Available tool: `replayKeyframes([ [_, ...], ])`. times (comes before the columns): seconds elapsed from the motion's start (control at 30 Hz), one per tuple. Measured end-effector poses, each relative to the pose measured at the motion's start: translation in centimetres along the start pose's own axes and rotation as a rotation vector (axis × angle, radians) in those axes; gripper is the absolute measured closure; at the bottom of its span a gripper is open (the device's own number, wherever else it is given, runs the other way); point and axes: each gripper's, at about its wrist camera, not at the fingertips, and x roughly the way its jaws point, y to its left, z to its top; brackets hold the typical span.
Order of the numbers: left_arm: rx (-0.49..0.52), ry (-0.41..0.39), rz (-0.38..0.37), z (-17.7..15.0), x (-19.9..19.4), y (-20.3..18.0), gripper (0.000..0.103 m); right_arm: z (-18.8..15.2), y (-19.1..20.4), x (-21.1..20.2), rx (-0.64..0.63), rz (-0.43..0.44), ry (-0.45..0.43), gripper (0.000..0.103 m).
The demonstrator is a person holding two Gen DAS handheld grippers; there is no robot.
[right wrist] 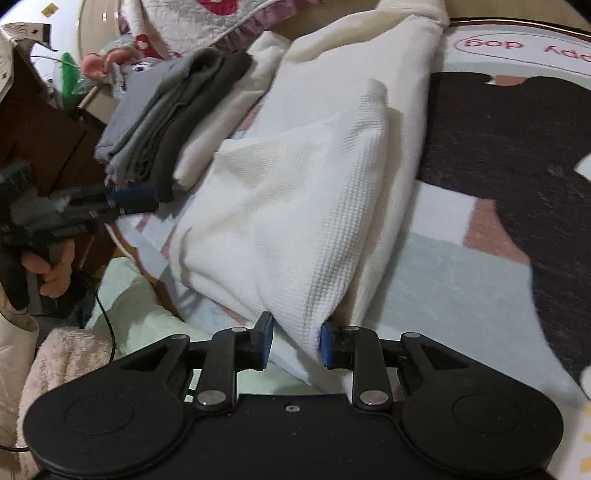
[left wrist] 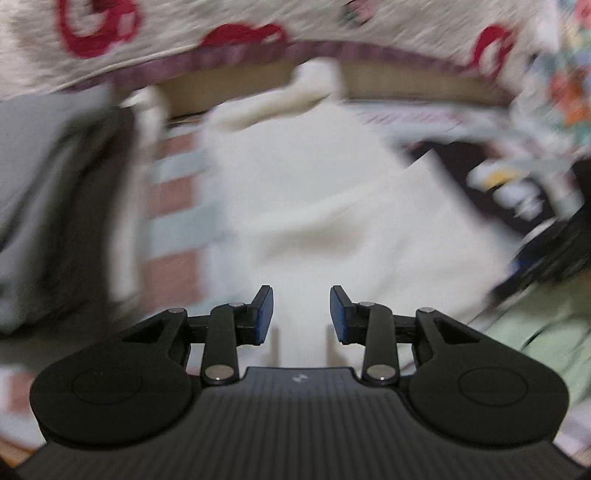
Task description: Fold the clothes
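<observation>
In the left wrist view, heavily blurred, the left gripper (left wrist: 301,314) stands part open over the white garment (left wrist: 314,206) with nothing between its blue pads (left wrist: 264,317); the cloth lies below and beyond them, apart from the fingers. A quilt with red motifs (left wrist: 229,33) hangs across the top, and grey clothes (left wrist: 40,177) smear along the left edge. This reads as the release after a fold has been laid. In the right wrist view the white garment (right wrist: 306,177) lies folded lengthwise on a patterned mat (right wrist: 480,229), a stack of folded grey clothes (right wrist: 173,122) just beside its far left edge. The right gripper (right wrist: 296,343) is part open with the near corner of the garment between its jaws; the right pad (right wrist: 325,345) seems to touch the cloth, the left one looks clear, so the grip appears loosened. The left gripper (right wrist: 136,199), held in a hand (right wrist: 51,266), hovers near the grey stack. The next move likely calls for fresh holds on the near edge to fold the garment crosswise.
</observation>
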Motion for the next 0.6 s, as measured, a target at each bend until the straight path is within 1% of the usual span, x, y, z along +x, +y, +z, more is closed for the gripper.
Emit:
replayKeyframes([
  [0.03,-0.014,0.01,-0.036,0.7,1.2,-0.1,0.068,0.1,0.0,-0.2,0.014,-0.02,-0.005,0.074],
  [0.07,-0.029,0.029,-0.027,1.2,2.8,-0.1,0.068,0.1,0.1,-0.5,0.035,-0.042,-0.013,0.067],
  [0.1,-0.044,0.047,0.0,1.6,4.4,0.0,0.068,0.2,0.3,-0.8,0.037,-0.064,-0.009,0.062],
  [0.17,-0.058,0.091,0.071,1.5,7.0,0.4,0.069,0.2,0.8,-1.3,0.032,-0.11,0.003,0.062],
  [0.2,-0.06,0.107,0.122,1.2,8.0,0.8,0.069,0.2,1.1,-1.5,0.009,-0.142,0.015,0.058],
  [0.23,-0.069,0.103,0.182,0.7,8.5,1.3,0.071,0.2,1.5,-2.0,-0.015,-0.188,0.013,0.056],
  [0.27,-0.098,0.075,0.203,0.3,8.6,1.9,0.073,0.2,1.9,-2.6,-0.038,-0.239,-0.01,0.057],
  [0.3,-0.133,0.038,0.204,0.0,8.5,2.6,0.073,0.5,2.5,-3.4,-0.064,-0.309,-0.061,0.056],
  [0.33,-0.168,0.001,0.206,-0.2,8.5,3.3,0.073,1.0,3.3,-4.3,-0.098,-0.389,-0.131,0.056],
  [0.37,-0.201,-0.029,0.219,-0.3,8.3,3.9,0.073,1.6,4.2,-4.9,-0.143,-0.445,-0.194,0.056],
  [0.4,-0.216,-0.053,0.237,-0.3,8.0,4.2,0.072,2.3,4.9,-5.2,-0.199,-0.469,-0.238,0.056],
  [0.43,-0.225,-0.075,0.257,-0.2,7.6,4.4,0.071,3.2,5.6,-5.1,-0.267,-0.474,-0.268,0.056],
  [0.47,-0.237,-0.101,0.256,0.0,7.1,4.7,0.071,4.0,6.3,-4.8,-0.336,-0.474,-0.292,0.056],
  [0.53,-0.272,-0.141,0.194,0.2,6.4,5.2,0.07,5.3,7.6,-2.9,-0.469,-0.447,-0.302,0.056],
  [0.6,-0.292,-0.154,0.13,0.1,6.2,5.3,0.073,6.1,8.7,-0.3,-0.594,-0.393,-0.274,0.056],
])
